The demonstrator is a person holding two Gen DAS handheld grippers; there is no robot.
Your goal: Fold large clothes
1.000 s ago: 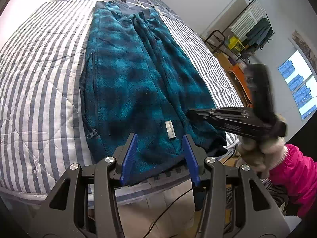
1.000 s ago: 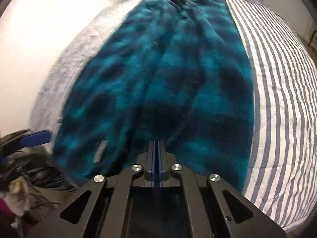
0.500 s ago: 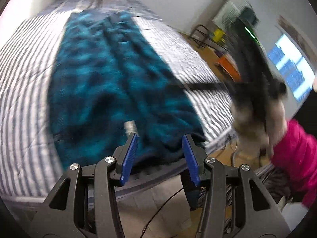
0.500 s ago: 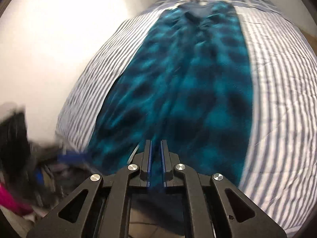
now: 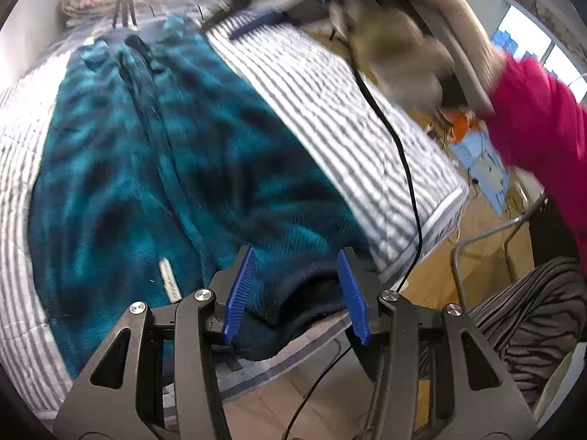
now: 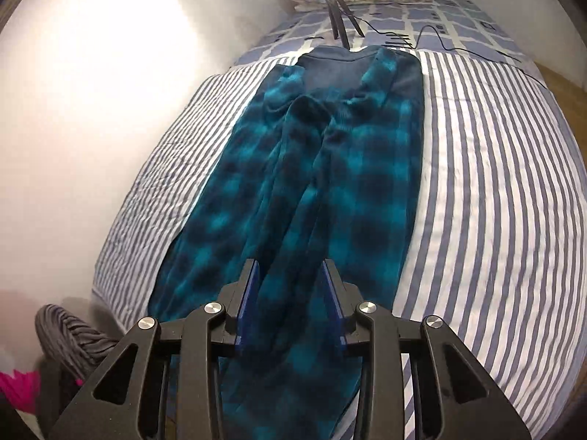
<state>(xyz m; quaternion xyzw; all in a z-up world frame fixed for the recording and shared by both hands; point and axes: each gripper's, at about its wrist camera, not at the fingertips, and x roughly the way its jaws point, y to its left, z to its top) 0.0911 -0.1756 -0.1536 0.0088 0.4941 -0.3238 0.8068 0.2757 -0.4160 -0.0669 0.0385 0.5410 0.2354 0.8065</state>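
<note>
**Hem grab ahead of the lengthwise fold**

Fleece garment (image 6: 312, 190), teal-and-navy check, laid long on the striped bed (image 6: 495, 183), collar at 12 o'clock by the tripod (image 6: 339, 18), hem hanging at 6 o'clock over the near edge. Likely step: catch both hem corners, then carry them toward the collar. Best done by biting well into the thick hem rather than the loose pile, matching both grips at equal spacing, lifting together to keep the sides aligned.

Left tool (image 5: 293, 289): blue pads wide apart, straddling the rolled hem corner, nothing clamped. Right tool (image 6: 290, 300): pads apart, fleece between them, contact unclear but not pinched. Black cable (image 5: 400, 146) trailing at 2 o'clock across the bed; worth keeping out of the fold.
</note>
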